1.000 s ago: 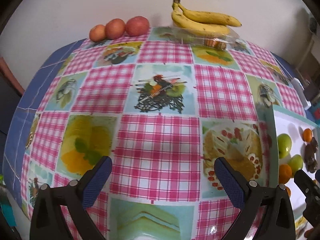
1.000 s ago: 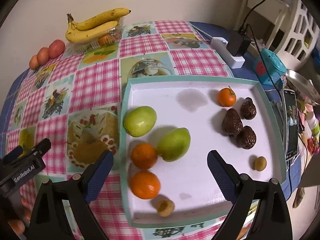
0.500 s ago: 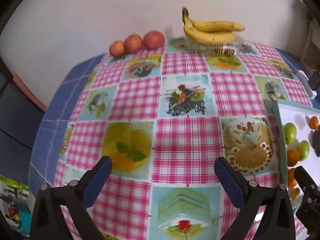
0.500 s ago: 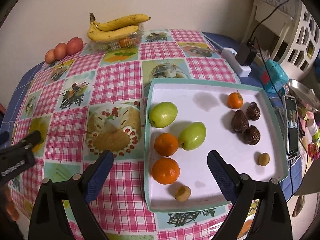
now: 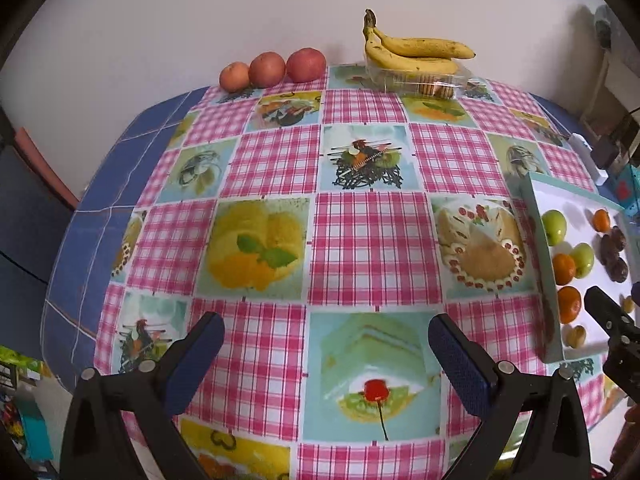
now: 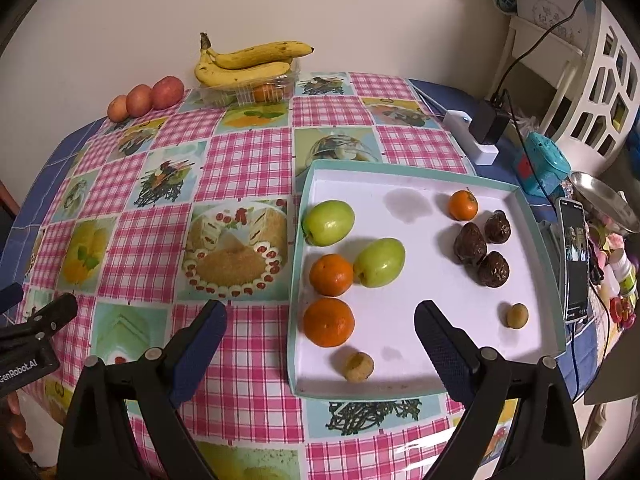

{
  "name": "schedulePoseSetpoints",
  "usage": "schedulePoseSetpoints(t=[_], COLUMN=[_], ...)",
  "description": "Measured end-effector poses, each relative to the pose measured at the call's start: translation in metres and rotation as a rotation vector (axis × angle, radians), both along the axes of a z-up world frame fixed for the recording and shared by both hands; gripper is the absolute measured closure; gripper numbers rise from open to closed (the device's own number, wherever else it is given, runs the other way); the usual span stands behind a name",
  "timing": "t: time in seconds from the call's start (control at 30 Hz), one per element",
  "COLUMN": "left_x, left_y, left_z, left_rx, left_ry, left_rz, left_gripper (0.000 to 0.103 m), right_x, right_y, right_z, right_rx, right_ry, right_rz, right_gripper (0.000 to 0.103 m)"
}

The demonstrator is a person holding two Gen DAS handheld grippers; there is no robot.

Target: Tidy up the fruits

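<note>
- Left gripper [image 5: 326,354]: jaws spread wide, nothing between them; hangs above the checked tablecloth [image 5: 360,240] near its front edge.
- Right gripper [image 6: 320,338]: jaws also wide apart and empty, above the front left corner of the tray [image 6: 532,220]. Its left finger is over cloth, its right finger over the tray floor.
- Tray: white inside, teal rim, on the right side of the table.
- Along the tray's left wall: two green fruits [image 6: 328,222], one behind and one beside two oranges [image 6: 329,322]. The rear orange touches the nearer green fruit.
- Small tan fruit [image 6: 359,367] near the front wall; a second one [image 6: 517,315] toward the right wall.
- Small orange [image 6: 463,205] at the back, with three dark brown fruits [image 6: 470,244] clustered just in front of it.
- Far edge, by the wall: bananas [image 6: 250,62] lying on a clear box [image 6: 256,88]; three red apples [image 6: 138,100] in a row to their left, touching.
- Right of the tray: phone [image 6: 575,256], charger [image 6: 486,128], teal gadget [image 6: 540,164].
</note>
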State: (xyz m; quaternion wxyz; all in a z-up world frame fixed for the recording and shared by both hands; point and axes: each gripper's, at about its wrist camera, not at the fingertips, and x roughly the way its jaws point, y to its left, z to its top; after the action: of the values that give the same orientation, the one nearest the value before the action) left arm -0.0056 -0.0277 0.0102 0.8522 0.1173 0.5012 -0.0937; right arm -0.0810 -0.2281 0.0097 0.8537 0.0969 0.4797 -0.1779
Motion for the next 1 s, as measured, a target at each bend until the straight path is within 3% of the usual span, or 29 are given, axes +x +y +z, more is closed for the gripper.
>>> schedulePoseSetpoints(t=[1.0], left_x=[-0.0017], left_y=[0.0003], left_z=[-0.0028], left_rx=[0.034], left_ry=[0.0], left_rz=[-0.01], left_gripper=[0.0], right_x=[-0.0011], right_y=[0.01], right_z=[0.006], right_rx=[-0.013], right_ry=[-0.029], right_rz=[0.039], right_gripper=[0.008])
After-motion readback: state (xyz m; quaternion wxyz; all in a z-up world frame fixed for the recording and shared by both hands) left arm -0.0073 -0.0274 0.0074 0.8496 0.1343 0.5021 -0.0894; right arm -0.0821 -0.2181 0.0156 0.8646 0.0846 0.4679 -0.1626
